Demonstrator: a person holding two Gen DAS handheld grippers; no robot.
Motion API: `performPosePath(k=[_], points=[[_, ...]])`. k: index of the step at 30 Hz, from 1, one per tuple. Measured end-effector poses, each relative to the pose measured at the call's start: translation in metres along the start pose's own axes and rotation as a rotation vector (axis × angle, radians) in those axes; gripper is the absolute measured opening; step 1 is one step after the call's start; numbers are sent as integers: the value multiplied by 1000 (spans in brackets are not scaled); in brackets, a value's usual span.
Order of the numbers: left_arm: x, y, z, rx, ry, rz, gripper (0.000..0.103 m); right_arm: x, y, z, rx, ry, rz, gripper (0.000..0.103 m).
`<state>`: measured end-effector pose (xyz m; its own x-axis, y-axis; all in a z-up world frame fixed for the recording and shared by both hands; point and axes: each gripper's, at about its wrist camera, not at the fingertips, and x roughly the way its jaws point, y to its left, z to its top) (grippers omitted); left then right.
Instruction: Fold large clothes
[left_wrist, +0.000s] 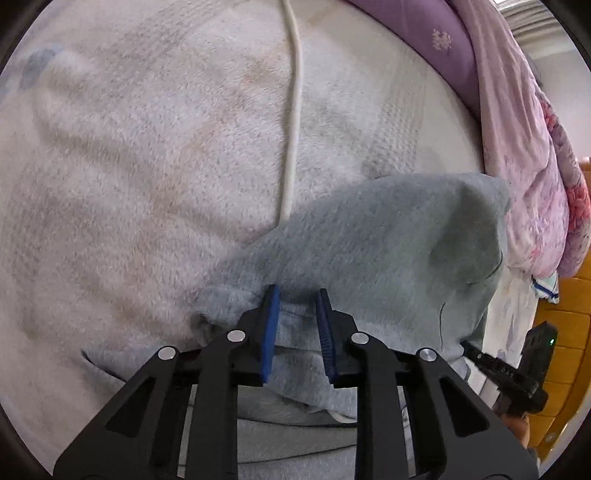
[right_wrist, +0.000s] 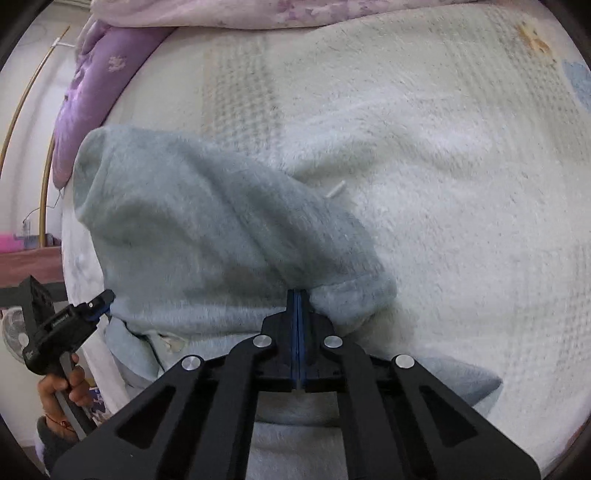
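A grey-blue fleece garment (left_wrist: 369, 240) lies bunched on a white fuzzy blanket (left_wrist: 129, 166). In the left wrist view my left gripper (left_wrist: 297, 297) points down onto the garment's hem. Its blue pads (left_wrist: 271, 306) stand apart, with fleece in the gap and no visible pinch. My right gripper (left_wrist: 468, 348) shows at the garment's right edge. In the right wrist view the garment (right_wrist: 184, 221) rises in a raised fold. My right gripper (right_wrist: 298, 291) has its pads pressed together where that fold gathers at the tips. My left gripper (right_wrist: 108, 296), held by a hand (right_wrist: 62, 391), touches the garment's left edge.
A white cord (left_wrist: 295, 110) runs down the blanket (right_wrist: 461, 184) and under the garment. A purple pillow (left_wrist: 424, 29) (right_wrist: 96, 85) and a pink floral quilt (left_wrist: 524, 147) line the bed's far side. Wooden furniture (left_wrist: 569, 332) stands beside the bed.
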<state>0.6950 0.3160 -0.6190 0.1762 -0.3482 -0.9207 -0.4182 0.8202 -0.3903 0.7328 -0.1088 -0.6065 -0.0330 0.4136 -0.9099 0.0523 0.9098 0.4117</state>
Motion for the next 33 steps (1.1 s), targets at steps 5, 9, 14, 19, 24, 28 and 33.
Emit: performPosePath(k=[5, 9, 14, 19, 24, 28, 33], points=[[-25, -27, 11, 39, -36, -31, 67, -30, 21, 8, -29, -49, 23, 15], [-37, -58, 27, 138, -85, -60, 73, -46, 53, 27, -123, -115, 10, 36], [-14, -94, 45, 292, -69, -42, 74, -27, 79, 62, -240, -104, -13, 41], [16, -107, 61, 375, -70, 88, 74, 2, 78, 78, -305, -62, -67, 42], [38, -97, 70, 365, -24, 118, 74, 31, 78, 83, -338, 21, -71, 43], [52, -98, 62, 426, -33, 200, 54, 37, 74, 83, -351, -3, -70, 26], [33, -113, 46, 508, -107, 199, 5, 2, 73, 69, -402, -117, -41, 4]])
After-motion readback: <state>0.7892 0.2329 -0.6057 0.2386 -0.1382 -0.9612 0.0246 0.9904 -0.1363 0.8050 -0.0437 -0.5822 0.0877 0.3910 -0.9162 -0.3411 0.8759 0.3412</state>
